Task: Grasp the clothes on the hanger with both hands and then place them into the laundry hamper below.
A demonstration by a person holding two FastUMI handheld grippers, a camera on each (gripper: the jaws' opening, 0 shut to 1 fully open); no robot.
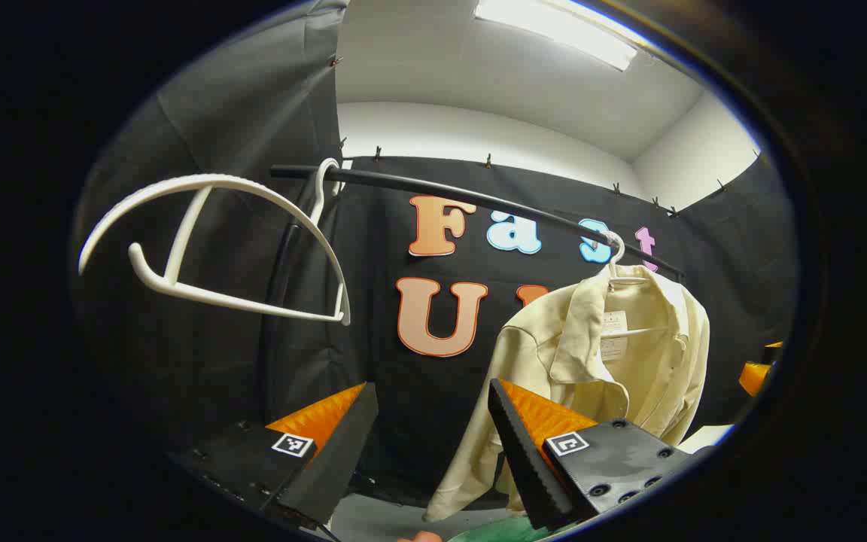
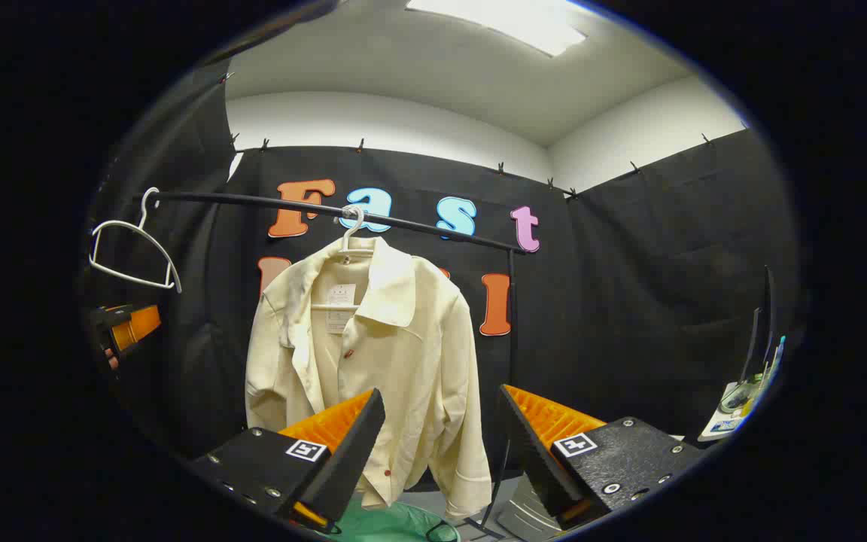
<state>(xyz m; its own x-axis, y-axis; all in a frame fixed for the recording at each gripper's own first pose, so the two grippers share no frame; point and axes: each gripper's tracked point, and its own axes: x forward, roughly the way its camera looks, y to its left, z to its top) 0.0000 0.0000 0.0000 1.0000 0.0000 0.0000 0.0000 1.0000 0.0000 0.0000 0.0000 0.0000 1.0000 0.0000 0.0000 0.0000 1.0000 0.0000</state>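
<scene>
On the rail (image 2: 328,209), the shirt (image 2: 373,354) hung well apart from both released grippers, left gripper (image 1: 433,444) and right gripper (image 2: 441,444); uneven pulls could snag its hanger (image 2: 351,226)

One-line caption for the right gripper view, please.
Open right hand-held gripper faces a cream shirt on a white hanger on the rail, above the green hamper.

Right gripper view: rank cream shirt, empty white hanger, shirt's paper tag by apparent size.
1. Cream shirt, by far the largest.
2. Empty white hanger on the rail; it hangs off to the side, so its true size is unsure.
3. Paper tag inside the collar, smallest.
</scene>
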